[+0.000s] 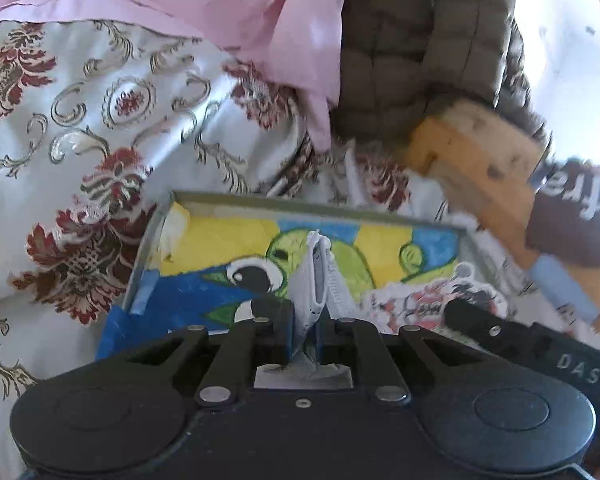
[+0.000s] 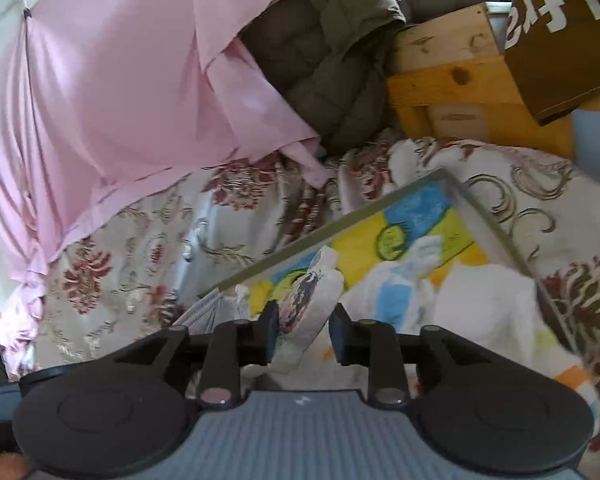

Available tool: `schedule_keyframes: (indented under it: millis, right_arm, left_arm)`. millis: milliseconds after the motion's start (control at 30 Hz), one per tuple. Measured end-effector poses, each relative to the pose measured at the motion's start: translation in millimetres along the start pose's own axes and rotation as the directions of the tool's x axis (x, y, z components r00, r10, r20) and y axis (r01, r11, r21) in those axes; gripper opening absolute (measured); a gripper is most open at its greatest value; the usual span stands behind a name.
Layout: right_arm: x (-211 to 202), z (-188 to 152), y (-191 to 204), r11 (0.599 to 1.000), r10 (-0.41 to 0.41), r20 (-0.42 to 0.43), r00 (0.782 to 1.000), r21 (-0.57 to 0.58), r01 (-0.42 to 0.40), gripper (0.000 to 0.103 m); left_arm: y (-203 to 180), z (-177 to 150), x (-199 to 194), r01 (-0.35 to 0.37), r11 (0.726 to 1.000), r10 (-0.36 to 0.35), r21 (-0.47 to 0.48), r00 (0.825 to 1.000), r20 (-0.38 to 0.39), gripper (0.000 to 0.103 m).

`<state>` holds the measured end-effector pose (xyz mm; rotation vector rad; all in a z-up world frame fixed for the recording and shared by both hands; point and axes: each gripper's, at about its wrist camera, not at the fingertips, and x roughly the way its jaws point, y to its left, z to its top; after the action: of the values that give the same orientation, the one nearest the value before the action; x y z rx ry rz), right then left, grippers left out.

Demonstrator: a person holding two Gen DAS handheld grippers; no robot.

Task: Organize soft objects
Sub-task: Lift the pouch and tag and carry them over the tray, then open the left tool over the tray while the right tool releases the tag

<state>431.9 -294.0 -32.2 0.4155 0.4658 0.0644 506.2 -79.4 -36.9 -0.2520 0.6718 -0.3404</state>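
Our left tongs [image 1: 305, 322] grip a limp white pouch [image 1: 314, 280]. The right tongs [image 2: 304, 330] stand open around a soft printed pouch [image 2: 310, 300]. Both fold easily, so we take their edges.

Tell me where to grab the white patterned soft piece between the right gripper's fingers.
Grip the white patterned piece across its flat faces near the lower end. It stands tilted on the painted tray, thin edge toward the right gripper, whose jaws already flank it. Come straight from the near side and close.
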Motion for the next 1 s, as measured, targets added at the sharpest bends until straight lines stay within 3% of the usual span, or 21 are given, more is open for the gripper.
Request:
schedule_keyframes:
  millis: [300,400,467,667,767,1000]
  right_arm:
    - [-3.7,-5.5,12.0,0.989,-0.104,0.007,0.995,-0.106,0.104,0.049]
    - [-6.9,-6.6,15.6,0.979,-0.138,0.021,0.990,-0.148,0.140,0.055]
    - [-9.5,-6.4,15.4,0.979,-0.136,0.024,0.990,-0.150,0.138,0.060]
    - [-18.1,-3.3,15.0,0.976,-0.146,0.035,0.989,-0.158,0.150,0.068]
    - [-29.5,-0.7,17.4,0.976,-0.133,0.049,0.990,-0.167,0.140,0.075]
    - [-72.6,5.1,27.6,0.972,-0.082,0.095,0.992,-0.211,0.101,0.092]
  left_arm:
    - [4.0,-5.2,3.3,-0.096,0.995,0.096,0.003,0.995,-0.038,0.026]
    - [-0.1,-3.7,-0.8,-0.123,0.992,0.124,0.022,0.992,-0.035,0.042]
    - [-2.0,-4.5,-3.6,-0.143,0.989,0.144,0.035,0.989,-0.028,0.054]
    - [0.4,-7.8,-17.1,-0.169,0.985,0.170,0.011,0.985,-0.019,0.061]
    - [-1.8,-8.8,-33.2,-0.181,0.983,0.181,0.008,0.983,0.020,0.071]
    - [-12.8,-9.3,-86.1,-0.184,0.983,0.182,0.006,0.977,0.114,0.081]
